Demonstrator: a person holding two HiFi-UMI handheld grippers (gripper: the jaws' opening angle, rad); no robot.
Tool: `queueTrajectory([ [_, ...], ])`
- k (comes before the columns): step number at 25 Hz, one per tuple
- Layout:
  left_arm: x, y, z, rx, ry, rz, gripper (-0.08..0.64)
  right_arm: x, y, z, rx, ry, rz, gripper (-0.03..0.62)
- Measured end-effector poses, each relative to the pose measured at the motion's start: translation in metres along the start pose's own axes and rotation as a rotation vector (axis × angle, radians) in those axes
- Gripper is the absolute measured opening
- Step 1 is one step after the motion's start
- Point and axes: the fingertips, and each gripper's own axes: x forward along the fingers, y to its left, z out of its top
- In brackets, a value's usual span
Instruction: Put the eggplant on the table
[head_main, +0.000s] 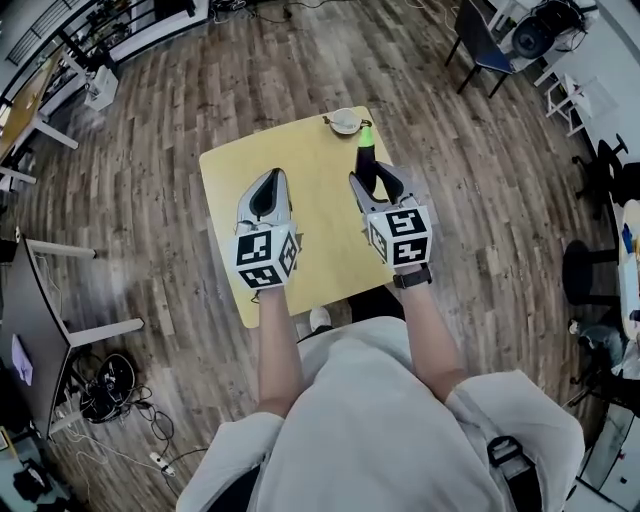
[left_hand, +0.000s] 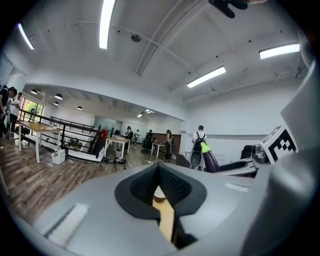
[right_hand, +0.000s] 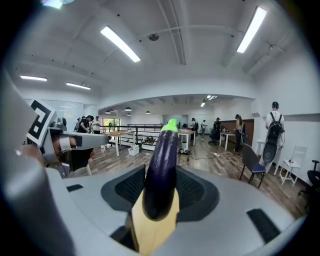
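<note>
While the eggplant (right_hand: 161, 165) is being held upright, green cap up, just above the yellow table (head_main: 320, 235), its lower body is being clamped by the jaws of the right gripper (right_hand: 159, 197); the left gripper (left_hand: 158, 171) is being carried empty, tips together; the skin is being judged glossy and slippery, the flesh light and slightly soft, so a mid-body grip is being favoured; the small bowl (head_main: 344, 122) at the table's far edge is being left alone, its contents too small to tell.
</note>
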Motion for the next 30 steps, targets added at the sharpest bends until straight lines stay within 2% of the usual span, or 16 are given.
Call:
queueTrajectory([
  [12, 0.075, 0.006, -0.064, -0.045, 0.148, 0.015, 0.009, 0.075, -0.037, -0.062, 0.042, 0.176, 0.063, 0.190],
  [30, 0.126, 0.030, -0.155, -0.141, 0.321, 0.056, 0.009, 0.137, -0.047, -0.177, 0.108, 0.464, 0.137, 0.190],
])
